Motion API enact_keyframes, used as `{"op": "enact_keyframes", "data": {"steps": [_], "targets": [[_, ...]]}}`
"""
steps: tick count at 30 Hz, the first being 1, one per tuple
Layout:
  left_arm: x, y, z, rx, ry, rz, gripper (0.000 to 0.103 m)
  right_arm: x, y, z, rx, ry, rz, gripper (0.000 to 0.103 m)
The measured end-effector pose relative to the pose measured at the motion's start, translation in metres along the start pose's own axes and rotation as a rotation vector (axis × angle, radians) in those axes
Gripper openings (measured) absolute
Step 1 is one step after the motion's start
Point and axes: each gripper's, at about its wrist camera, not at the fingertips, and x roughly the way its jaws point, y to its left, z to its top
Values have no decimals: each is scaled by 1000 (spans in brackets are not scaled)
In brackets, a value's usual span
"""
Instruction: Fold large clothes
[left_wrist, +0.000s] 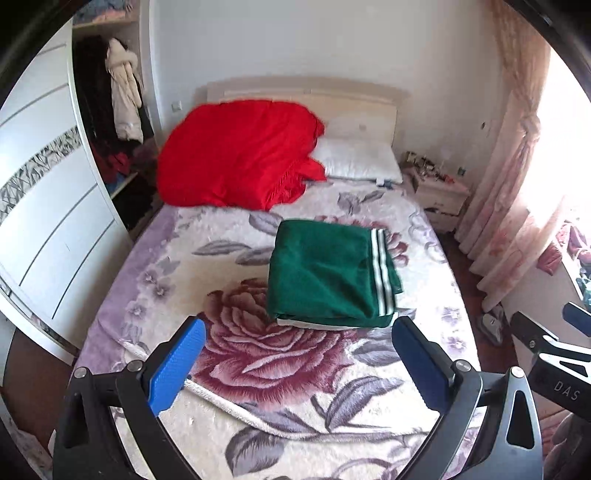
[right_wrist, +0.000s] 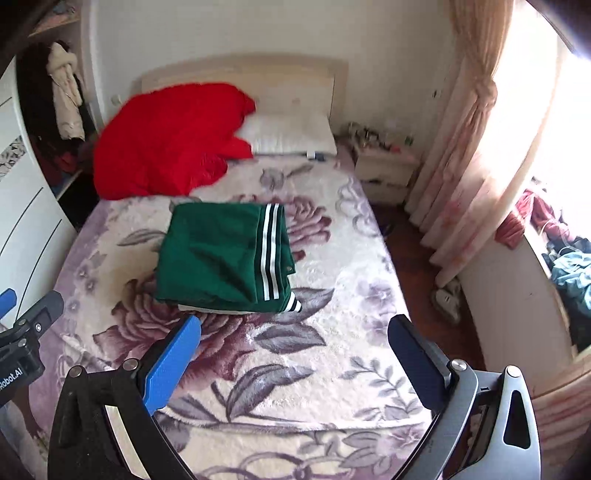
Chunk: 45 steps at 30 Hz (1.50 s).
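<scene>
Green garment: the green garment with white side stripes sits folded into a neat rectangular stack on the bed, flat on the flowery blanket. Looks like track pants or a jacket, honestly can't tell which.

Where it is: straight ahead of the left hand-held gripper, just past its fingertips. From the right hand-held gripper it's ahead and off to the left. Neither one touches it.

Left hand-held gripper: fingers spread wide, nothing between the blue pads, hovering over the near part of the bed.

Right hand-held gripper: same deal, spread wide and holding nothing, off to the right of the left one.

Progress: I'd say the green piece is basically done. Edges are lined up, stripes run straight down one side, and a pale layer peeks out at the bottom front edge. Maybe a tiny tidy on the front right corner, where the striped cuff sticks out a bit.

What's left: judging by the scene, the red bundle further ahead by the headboard is heaped and not folded. Could be a blanket rather than clothing though, so not sure it counts. The white pillow sits to the right of it.

Next move, my guess: either reach for another item or call it finished.
</scene>
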Motion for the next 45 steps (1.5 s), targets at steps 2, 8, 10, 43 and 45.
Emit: {"op": "enact_keyframes", "data": {"steps": [2, 8, 10, 43, 45], "targets": [[-23, -1, -4, -1, -22, -4, 103, -34, -3, -6, 2, -31, 10, 103], [-81, -6, -17, 5, -92, -3, 103, -127, -19, -24, 17, -122, 29, 103], [-94, -7, -19, -1, -107, -14, 103, -146, -23, -28, 19, -142, 35, 103], [-138, -9, -44, -13, -203, 13, 103, -233, -40, -58, 1, -251, 60, 103], [-141, -7, -44, -18, -207, 14, 103, -233, -40, -59, 0, -251, 64, 103]]}}
